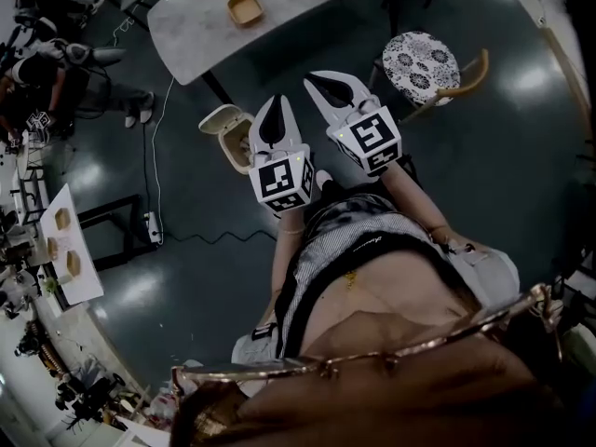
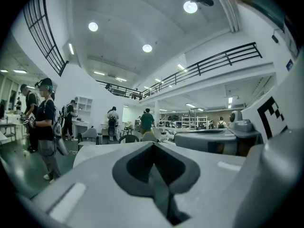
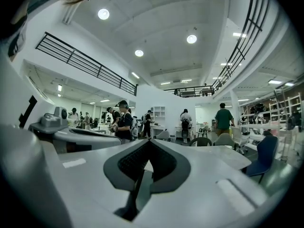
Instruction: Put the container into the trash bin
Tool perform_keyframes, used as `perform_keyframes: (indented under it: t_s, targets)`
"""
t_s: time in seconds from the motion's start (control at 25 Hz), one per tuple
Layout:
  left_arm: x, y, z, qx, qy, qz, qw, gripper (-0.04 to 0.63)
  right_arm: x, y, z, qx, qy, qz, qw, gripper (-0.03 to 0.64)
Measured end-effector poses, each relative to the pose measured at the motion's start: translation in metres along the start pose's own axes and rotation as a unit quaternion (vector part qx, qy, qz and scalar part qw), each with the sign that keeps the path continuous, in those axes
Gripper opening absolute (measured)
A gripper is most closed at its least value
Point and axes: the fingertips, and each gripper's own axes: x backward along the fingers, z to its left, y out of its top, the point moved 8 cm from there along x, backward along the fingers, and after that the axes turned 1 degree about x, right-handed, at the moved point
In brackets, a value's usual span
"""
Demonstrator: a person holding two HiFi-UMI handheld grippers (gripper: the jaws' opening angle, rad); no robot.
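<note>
In the head view a tan square container (image 1: 245, 8) sits on the white marble-look table (image 1: 200, 26) at the top. A cream trash bin (image 1: 223, 130) with its lid flipped up stands on the dark floor, partly hidden behind my left gripper (image 1: 277, 102). The left gripper is held above the bin's right side, shut and empty. My right gripper (image 1: 314, 79) is beside it, to the right, also shut with nothing in it. Both point toward the table. The left gripper view shows that gripper's closed jaws (image 2: 153, 144), and the right gripper view shows the same (image 3: 147, 142).
A chair with a patterned round cushion (image 1: 421, 60) stands right of the grippers. A cable and power strip (image 1: 153, 225) lie on the floor at left, near a white board holding tan containers (image 1: 71, 250). A seated person (image 1: 51, 73) is at far left. Several people stand in the hall beyond.
</note>
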Motion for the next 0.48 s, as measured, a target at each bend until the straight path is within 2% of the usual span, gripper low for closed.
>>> perform_keyframes:
  t_s: [0.48]
  targets:
    - [-0.025, 0.009, 0.054, 0.001, -0.008, 0.003, 1.0, 0.0, -0.058, 0.007, 0.013, -0.005, -0.006, 0.005, 1.0, 0.028]
